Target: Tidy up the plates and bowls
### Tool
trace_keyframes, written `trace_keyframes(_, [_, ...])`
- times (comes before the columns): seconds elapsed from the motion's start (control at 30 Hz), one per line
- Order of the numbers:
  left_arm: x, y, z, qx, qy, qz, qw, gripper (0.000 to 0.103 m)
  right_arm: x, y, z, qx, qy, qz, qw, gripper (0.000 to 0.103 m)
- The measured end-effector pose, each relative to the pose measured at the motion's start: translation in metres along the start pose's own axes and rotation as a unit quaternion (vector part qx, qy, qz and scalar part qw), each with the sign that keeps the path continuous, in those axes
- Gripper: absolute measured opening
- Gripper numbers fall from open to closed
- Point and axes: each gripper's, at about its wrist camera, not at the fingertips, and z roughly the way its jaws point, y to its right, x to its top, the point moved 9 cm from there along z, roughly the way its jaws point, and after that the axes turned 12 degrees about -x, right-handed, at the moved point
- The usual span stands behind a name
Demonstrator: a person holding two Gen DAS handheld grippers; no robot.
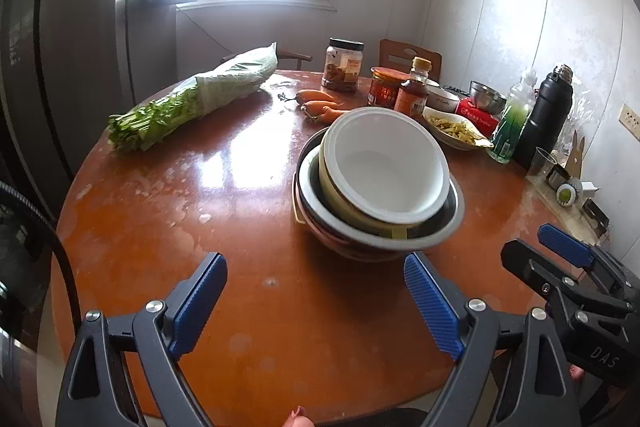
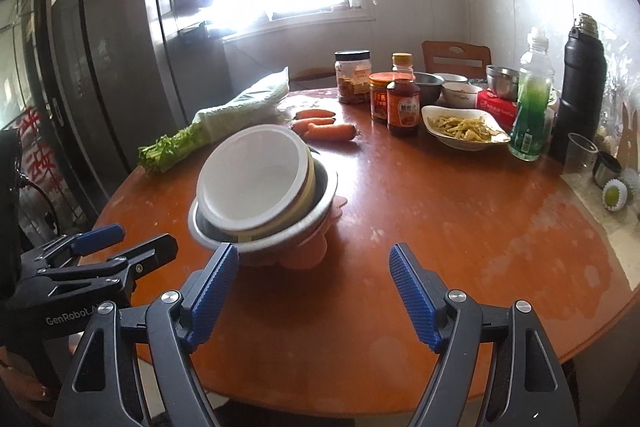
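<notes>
A stack of nested bowls stands on the round brown table. A white bowl lies tilted on top, inside a cream bowl, inside a steel bowl; pink dishware sits underneath. The stack also shows in the right wrist view. My left gripper is open and empty, just short of the stack. My right gripper is open and empty, its left finger close to the steel bowl's rim. More bowls stand at the back: a steel bowl, a white patterned bowl and another steel bowl.
A plate of food, carrots, bagged greens, jars, a sauce bottle, a green bottle, a black flask and a plastic cup crowd the table's far and right side.
</notes>
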Motion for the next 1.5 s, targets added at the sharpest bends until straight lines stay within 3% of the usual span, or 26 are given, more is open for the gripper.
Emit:
trace_keyframes(0.57, [-0.036, 0.005, -0.002, 0.01, -0.017, 0.0, 0.9998, 0.09, -0.04, 0.002, -0.008, -0.016, -0.011, -0.02, 1.0, 0.081])
trace_keyframes(1.5, [-0.047, -0.001, 0.005, 0.021, -0.033, -0.005, 0.9992, 0.09, -0.048, -0.003, 0.001, -0.008, -0.021, -0.017, 1.0, 0.081])
